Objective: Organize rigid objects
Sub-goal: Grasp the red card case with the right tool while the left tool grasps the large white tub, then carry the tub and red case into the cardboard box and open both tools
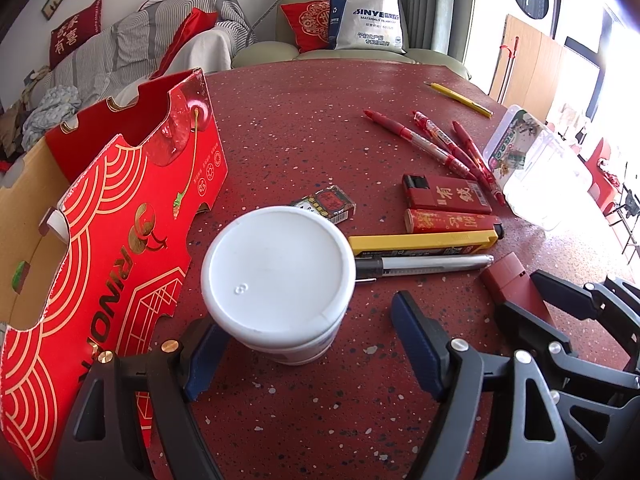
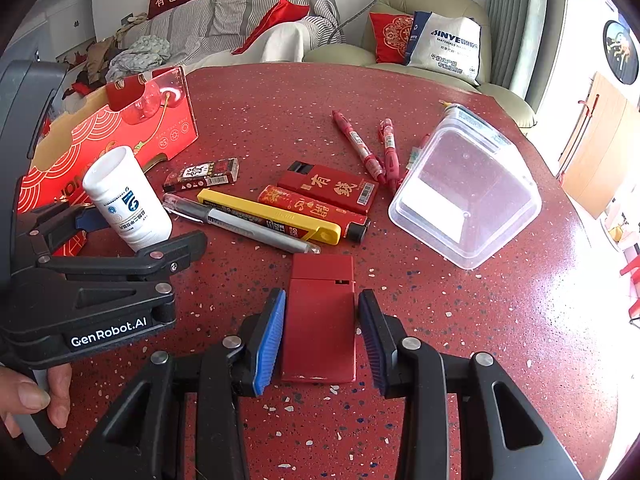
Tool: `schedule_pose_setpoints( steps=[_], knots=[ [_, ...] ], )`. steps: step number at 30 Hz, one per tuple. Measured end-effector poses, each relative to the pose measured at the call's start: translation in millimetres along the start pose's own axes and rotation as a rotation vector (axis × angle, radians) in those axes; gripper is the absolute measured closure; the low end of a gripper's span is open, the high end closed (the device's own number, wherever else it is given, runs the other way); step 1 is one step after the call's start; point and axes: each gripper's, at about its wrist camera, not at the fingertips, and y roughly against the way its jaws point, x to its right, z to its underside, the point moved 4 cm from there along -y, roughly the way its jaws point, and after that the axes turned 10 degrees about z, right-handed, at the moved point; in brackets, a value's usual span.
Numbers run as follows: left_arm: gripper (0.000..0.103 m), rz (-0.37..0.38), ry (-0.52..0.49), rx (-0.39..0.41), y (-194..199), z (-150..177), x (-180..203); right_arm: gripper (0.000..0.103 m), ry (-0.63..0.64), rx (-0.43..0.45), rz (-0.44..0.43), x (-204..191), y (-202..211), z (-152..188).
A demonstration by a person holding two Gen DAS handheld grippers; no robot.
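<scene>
Red flat box [image 2: 319, 328] lies on the table [image 2: 460, 340], between the right gripper [image 2: 322, 340] pads, small gaps either side; not yet pinched. Close squarely on its long edges before lifting. White bottle [image 1: 276, 276] stands inside the left gripper [image 1: 308, 344], fingers spread wide, untouched.

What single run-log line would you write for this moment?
left gripper: open around white bottle | right gripper: open, straddling red box | both on table
</scene>
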Motion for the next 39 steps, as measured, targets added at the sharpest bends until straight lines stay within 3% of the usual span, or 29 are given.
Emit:
schedule_pose_setpoints(
  steps=[3,4,15,18,22,39],
  knots=[
    [0.047,0.006,-0.004,0.017,2.8,-0.5,0.9,0.067,0.003,0.002,-0.006,-0.6,0.3,0.0],
    [0.061,-0.004,-0.008,0.025,4.3,-1.0,1.7,0.067,0.005,0.003,-0.004,-0.2,0.5,-0.3],
    [0.061,-0.019,-0.018,0.038,7.8,-1.1,5.9,0.067,0.008,0.003,-0.009,-1.7,0.2,-2.5],
    [0.061,0.045,0.047,0.035,11.0,5.9,5.7,0.067,0.009,0.004,-0.009,-1.4,0.2,-2.6],
    [0.061,-0.004,0.028,0.030,13.4,10.4,11.9,0.068,0.010,0.006,-0.022,-1.5,0.8,-2.9],
    [0.061,-0.039,0.002,0.025,10.5,11.1,17.1,0.068,0.025,0.077,0.009,-10.6,15.3,-4.4]
  ],
)
